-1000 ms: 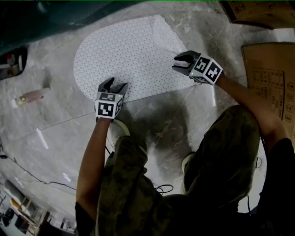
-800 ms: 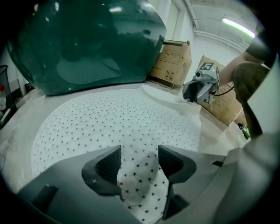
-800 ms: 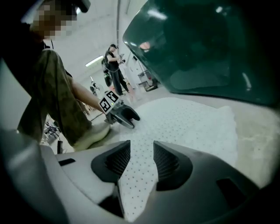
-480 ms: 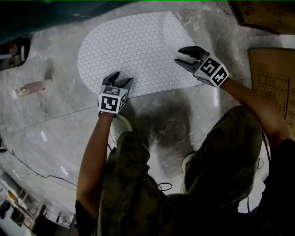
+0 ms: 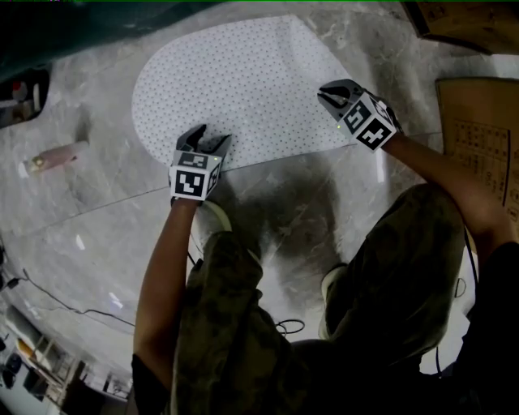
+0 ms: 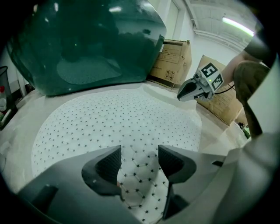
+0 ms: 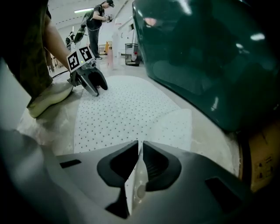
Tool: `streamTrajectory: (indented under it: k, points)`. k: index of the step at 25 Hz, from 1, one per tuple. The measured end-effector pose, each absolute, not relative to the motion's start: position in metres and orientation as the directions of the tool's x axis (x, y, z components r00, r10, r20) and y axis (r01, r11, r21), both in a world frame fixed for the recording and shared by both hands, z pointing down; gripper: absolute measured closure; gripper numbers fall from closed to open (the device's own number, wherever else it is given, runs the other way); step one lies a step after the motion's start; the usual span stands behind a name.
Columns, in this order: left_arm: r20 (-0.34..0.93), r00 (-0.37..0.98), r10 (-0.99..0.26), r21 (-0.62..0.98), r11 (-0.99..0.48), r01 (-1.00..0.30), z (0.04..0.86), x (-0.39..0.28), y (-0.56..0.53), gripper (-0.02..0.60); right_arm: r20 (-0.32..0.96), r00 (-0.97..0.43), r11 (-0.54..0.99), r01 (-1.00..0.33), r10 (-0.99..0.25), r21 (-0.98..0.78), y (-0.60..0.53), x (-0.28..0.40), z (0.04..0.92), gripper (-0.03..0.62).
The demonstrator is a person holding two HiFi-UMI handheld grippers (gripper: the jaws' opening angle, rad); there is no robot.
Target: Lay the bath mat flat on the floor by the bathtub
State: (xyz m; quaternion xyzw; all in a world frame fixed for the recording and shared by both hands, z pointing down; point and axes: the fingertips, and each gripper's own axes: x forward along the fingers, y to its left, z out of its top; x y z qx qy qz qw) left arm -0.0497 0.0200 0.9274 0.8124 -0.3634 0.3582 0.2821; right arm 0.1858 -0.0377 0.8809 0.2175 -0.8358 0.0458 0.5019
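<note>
The white dotted bath mat [image 5: 235, 81] lies on the marble floor beside the dark green bathtub [image 5: 81, 24]. A flap at its right end [image 7: 175, 124] is folded over onto the mat. My right gripper [image 5: 330, 95] sits at the mat's right near edge; its jaws have just been closing and now pinch a thin lifted edge of the mat [image 7: 139, 175]. My left gripper [image 5: 209, 139] hovers at the mat's near edge, open, with the flat mat [image 6: 113, 122] showing between its fingers [image 6: 105, 164].
Cardboard boxes [image 5: 478, 138] stand to the right and behind [image 6: 173, 59]. A small bottle [image 5: 53, 158] lies on the floor at the left. The person's shoe [image 7: 48, 98] rests just short of the mat. A cable [image 5: 57, 308] runs across the floor.
The right gripper's jaws have gone from open to shut on the mat's edge, and it has shifted slightly along that edge. The left gripper has stayed put, open.
</note>
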Motion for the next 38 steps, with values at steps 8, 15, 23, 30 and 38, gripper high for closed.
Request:
streamTrajectory:
  k: [8, 15, 23, 30, 38]
  points:
    - [0.786, 0.485, -0.384, 0.207, -0.575, -0.792, 0.928, -0.05, 0.02, 0.308, 0.89, -0.366, 0.88, -0.469, -0.273, 0.077, -0.033, 0.207, 0.899, 0.559]
    - [0.777, 0.493, -0.39, 0.213, -0.575, -0.79, 0.928, -0.051, 0.02, 0.308, 0.887, -0.346, 0.852, -0.514, -0.306, 0.094, -0.041, 0.213, 0.898, 0.56]
    - [0.766, 0.508, -0.394, 0.221, -0.581, -0.783, 0.925, -0.051, 0.021, 0.308, 0.845, -0.38, 0.817, -0.567, -0.375, 0.108, -0.061, 0.222, 0.868, 0.562]
    - [0.768, 0.519, -0.375, 0.238, -0.585, -0.775, 0.925, -0.051, 0.019, 0.308, 0.827, -0.362, 0.772, -0.623, -0.43, 0.129, -0.069, 0.239, 0.856, 0.562]
    - [0.742, 0.534, -0.405, 0.26, -0.56, -0.786, 0.919, -0.045, 0.008, 0.308, 0.81, -0.316, 0.718, -0.674, -0.494, 0.175, -0.081, 0.265, 0.852, 0.563]
